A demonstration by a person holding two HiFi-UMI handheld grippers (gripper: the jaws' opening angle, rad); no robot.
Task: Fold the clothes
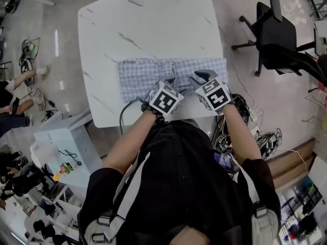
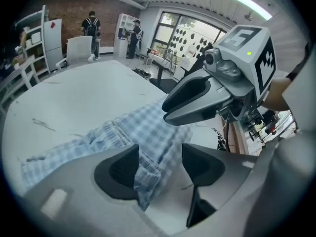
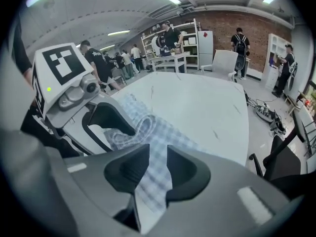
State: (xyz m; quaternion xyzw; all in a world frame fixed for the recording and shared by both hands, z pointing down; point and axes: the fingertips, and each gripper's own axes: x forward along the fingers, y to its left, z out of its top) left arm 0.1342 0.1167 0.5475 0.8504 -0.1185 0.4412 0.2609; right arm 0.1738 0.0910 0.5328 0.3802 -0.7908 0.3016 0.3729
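Observation:
A blue-and-white checked garment (image 1: 143,75) lies spread along the near edge of the white marble-look table (image 1: 148,24). Both grippers meet at its middle near edge. My left gripper (image 1: 169,80) stands open around a bunched fold of the garment (image 2: 143,132). The fold rests against one pad, and a gap shows to the other pad. My right gripper (image 1: 196,77) is shut on the garment's edge (image 3: 163,147), with cloth filling the narrow gap between its pads. In the left gripper view the right gripper (image 2: 207,95) sits close ahead. In the right gripper view the left gripper (image 3: 98,117) is close by.
A black office chair (image 1: 278,37) stands to the right of the table. Cables (image 1: 265,137) lie on the floor by my right side. White furniture (image 1: 61,142) and clutter sit to my left. People (image 3: 239,46) stand in the background.

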